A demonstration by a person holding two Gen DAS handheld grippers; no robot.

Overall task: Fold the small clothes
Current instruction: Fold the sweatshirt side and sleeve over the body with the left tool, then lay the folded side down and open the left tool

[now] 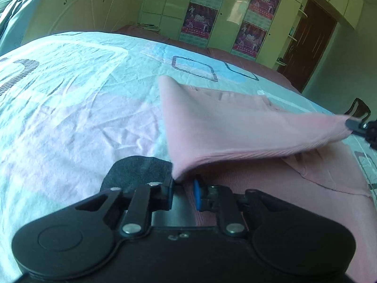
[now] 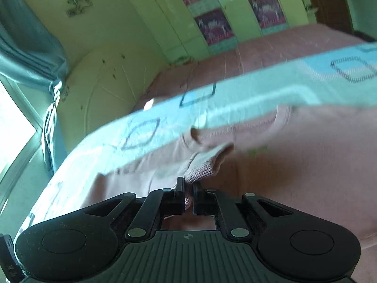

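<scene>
Two grippers each grip a part of one pink garment [image 1: 235, 122] that lies on a bed sheet [image 1: 70, 99] printed with pale blue and pink squares. The left gripper [image 1: 183, 184] has its jaws drawn nearly together, with a folded corner of the pink cloth pinched between the blue pads [image 1: 196, 194]; from that corner the cloth rises as a lifted flap and stretches away to the right edge of the left wrist view. There the right gripper [image 1: 353, 123] holds the flap's far corner above the sheet. In the right wrist view the right gripper [image 2: 187, 188] is closed tight on a ribbed cuff [image 2: 200, 167], which bunches just ahead of the fingertips. The remaining cloth lies flat beneath the flap. Cupboards [image 1: 235, 11] with posters stand behind the bed.
</scene>
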